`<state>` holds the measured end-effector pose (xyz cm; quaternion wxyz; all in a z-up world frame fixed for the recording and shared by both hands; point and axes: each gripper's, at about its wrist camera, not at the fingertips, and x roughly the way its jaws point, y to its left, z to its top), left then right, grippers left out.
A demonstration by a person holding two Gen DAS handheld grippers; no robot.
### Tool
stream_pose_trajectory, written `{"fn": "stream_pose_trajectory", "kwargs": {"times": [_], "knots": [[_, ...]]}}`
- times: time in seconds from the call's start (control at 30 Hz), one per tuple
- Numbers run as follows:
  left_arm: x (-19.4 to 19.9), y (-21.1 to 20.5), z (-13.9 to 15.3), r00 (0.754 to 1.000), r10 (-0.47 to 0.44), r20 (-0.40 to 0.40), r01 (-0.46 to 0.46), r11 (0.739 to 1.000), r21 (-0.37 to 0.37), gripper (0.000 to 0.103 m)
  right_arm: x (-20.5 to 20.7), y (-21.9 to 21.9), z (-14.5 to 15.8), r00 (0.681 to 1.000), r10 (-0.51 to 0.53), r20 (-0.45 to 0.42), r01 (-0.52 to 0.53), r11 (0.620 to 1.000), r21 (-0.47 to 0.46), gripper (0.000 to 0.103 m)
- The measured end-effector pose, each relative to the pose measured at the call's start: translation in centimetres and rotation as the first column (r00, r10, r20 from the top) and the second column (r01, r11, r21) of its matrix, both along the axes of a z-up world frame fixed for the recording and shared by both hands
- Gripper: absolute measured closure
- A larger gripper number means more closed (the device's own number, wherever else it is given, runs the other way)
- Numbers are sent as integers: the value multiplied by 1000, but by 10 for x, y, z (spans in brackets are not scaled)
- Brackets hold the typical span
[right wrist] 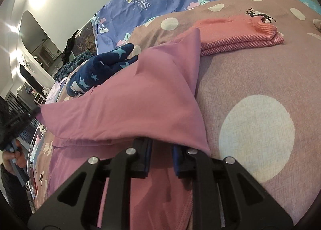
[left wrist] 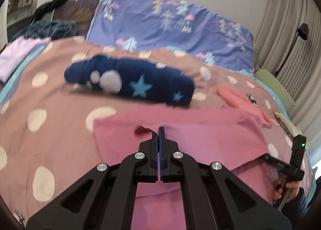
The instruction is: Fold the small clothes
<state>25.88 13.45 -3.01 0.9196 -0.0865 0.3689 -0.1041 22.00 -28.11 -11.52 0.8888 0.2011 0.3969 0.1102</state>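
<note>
A pink garment (left wrist: 180, 139) lies on the dotted bedspread (left wrist: 50, 89), with one part lifted over the rest. My left gripper (left wrist: 159, 129) is shut on its far edge, the cloth pinched between the fingers. In the right wrist view the same pink garment (right wrist: 140, 99) drapes over my right gripper (right wrist: 160, 141). Its fingers (right wrist: 147, 155) stand a little apart and their tips are hidden under the cloth. The left gripper (right wrist: 24, 117) holds the garment's left corner in that view. The right gripper's body (left wrist: 284, 165) shows at the garment's right edge in the left wrist view.
A folded navy star-print garment (left wrist: 130, 81) lies beyond the pink one. A folded coral garment (right wrist: 240, 33) lies to the right. A lilac cloth (left wrist: 18, 53) sits at far left. A blue patterned sheet (left wrist: 170, 23) covers the bed's far side. Curtains and a lamp (left wrist: 301, 33) stand at right.
</note>
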Motion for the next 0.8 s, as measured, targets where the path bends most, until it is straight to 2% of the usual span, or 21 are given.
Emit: {"fn": "stream_pose_trajectory", "kwargs": {"times": [0.13,0.23,0.3,0.33,0.37,0.43,0.5,0.57,0.67,0.73,0.8], "knots": [[-3,12,-19,999,15,-42,-16,1000,-24,103,-1,2,1,1000,5,6,-5,1000,-11,84],[-2,16,-33,998,29,-64,-30,1000,-9,102,-5,6,7,1000,28,7,-28,999,-32,74],[1,17,-47,994,47,-95,-43,998,42,96,-11,16,14,998,66,-7,-66,994,-92,72],[3,20,-57,991,63,-120,-56,997,60,86,-15,20,17,997,82,-13,-83,990,-116,72],[4,24,-65,987,64,-144,-58,997,48,78,-19,25,20,994,111,-22,-113,984,-136,72],[4,34,-77,981,50,-186,-55,998,-20,72,-31,33,28,980,196,-29,-198,970,-139,71],[5,41,-78,982,46,-181,-61,995,-76,68,-40,35,38,971,240,-10,-238,959,-151,71],[9,43,-75,984,53,-170,-73,991,-110,68,-40,28,55,975,222,29,-215,966,-146,69],[19,35,-69,986,44,-159,-65,990,-124,68,-16,8,76,992,110,57,-103,987,-121,69],[29,24,-71,985,22,-170,-39,995,-93,68,15,-4,86,998,20,53,-12,991,-137,67],[38,13,-77,980,35,-195,-40,999,-26,69,46,-11,83,999,-34,11,35,986,-161,67]]}}
